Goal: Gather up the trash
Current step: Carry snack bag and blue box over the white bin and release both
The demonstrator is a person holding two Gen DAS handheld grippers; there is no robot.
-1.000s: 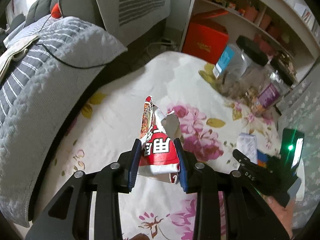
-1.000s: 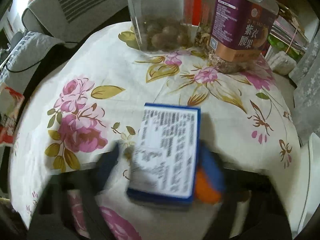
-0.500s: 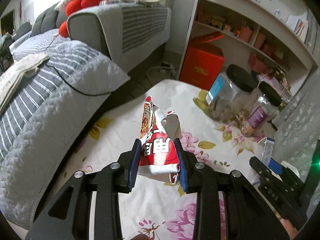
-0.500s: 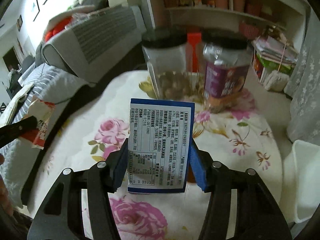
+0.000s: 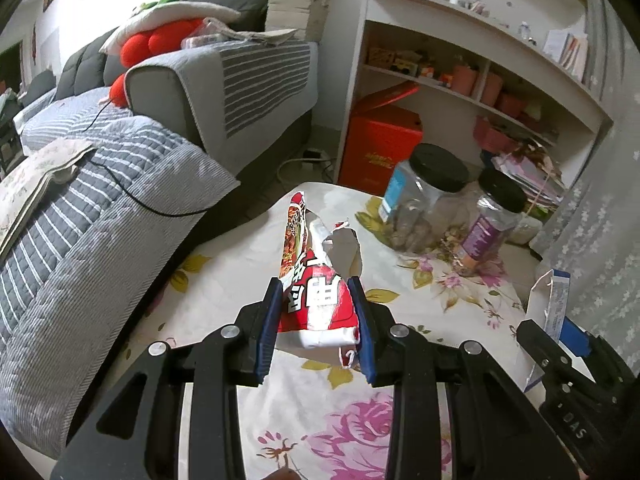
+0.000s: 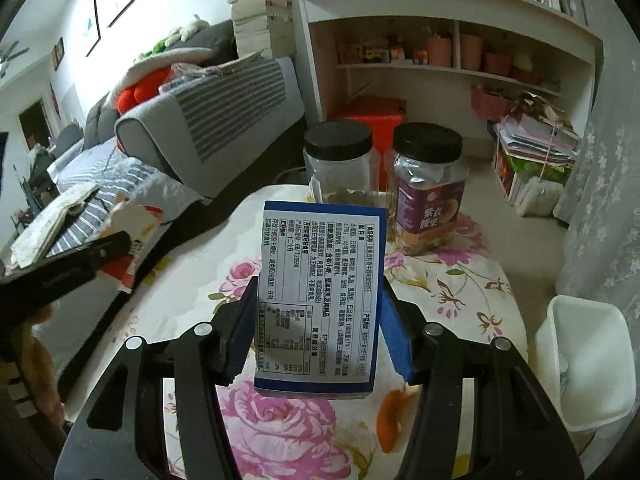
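My left gripper (image 5: 316,320) is shut on a torn red and white snack wrapper (image 5: 314,280) and holds it above the floral table (image 5: 224,280). My right gripper (image 6: 318,332) is shut on a blue and white cardboard box (image 6: 320,292), label side up, held above the same table (image 6: 460,280). The right gripper with its box also shows at the right edge of the left wrist view (image 5: 548,312). The left gripper and wrapper also show at the left of the right wrist view (image 6: 124,240).
Two black-lidded jars (image 5: 424,196) (image 5: 492,224) stand at the table's far side. A white bin (image 6: 588,360) stands right of the table. A grey striped sofa (image 5: 120,184) lies left. White shelves with a red box (image 5: 384,140) stand behind.
Both grippers have lifted higher above the table with their loads, so more of the room shows. The box went from lying on the table to held up.
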